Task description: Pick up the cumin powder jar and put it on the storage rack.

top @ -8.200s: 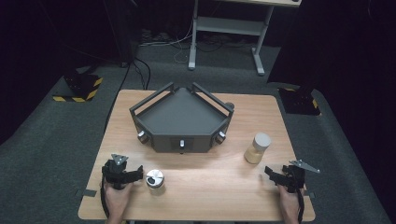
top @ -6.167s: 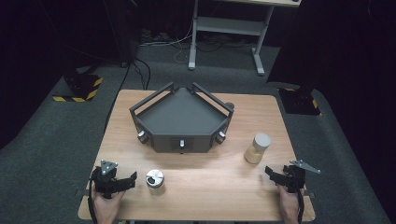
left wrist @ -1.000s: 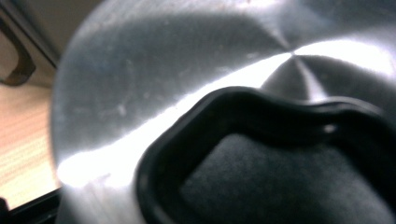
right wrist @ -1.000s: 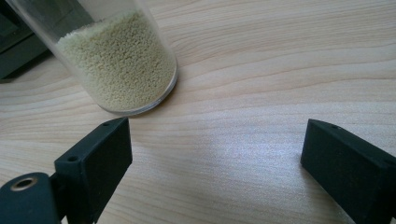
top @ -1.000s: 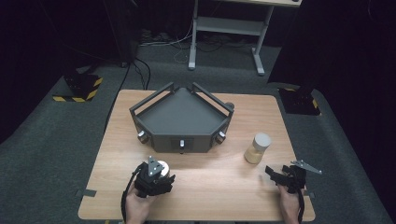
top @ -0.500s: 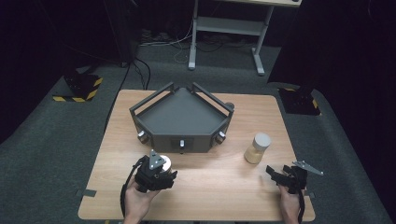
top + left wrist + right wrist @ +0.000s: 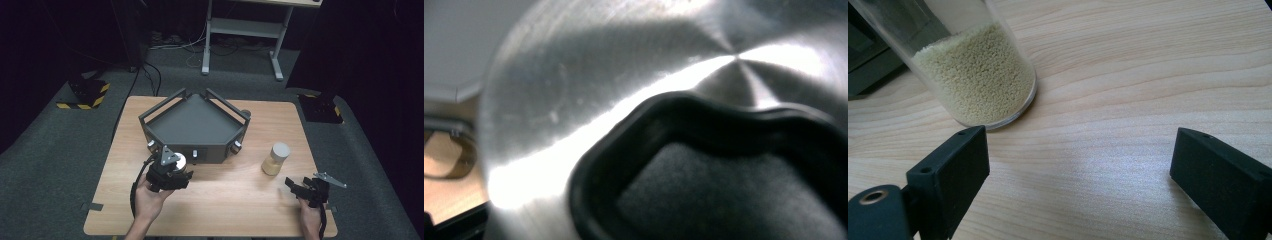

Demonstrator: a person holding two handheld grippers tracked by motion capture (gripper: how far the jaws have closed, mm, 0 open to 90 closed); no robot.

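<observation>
The metal-lidded jar sits clamped in the left gripper, just near of the grey tray at the table's left, while the right gripper rests spread and empty, near-right of the grain jar.

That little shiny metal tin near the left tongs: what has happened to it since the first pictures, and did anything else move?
The left tongs came in from the table's left edge, closed on the small round silver metal tin and carried it toward the dark grey angular tray. The right tongs stayed open at the right, and the clear jar of yellowish grains and the tray kept their places.
</observation>
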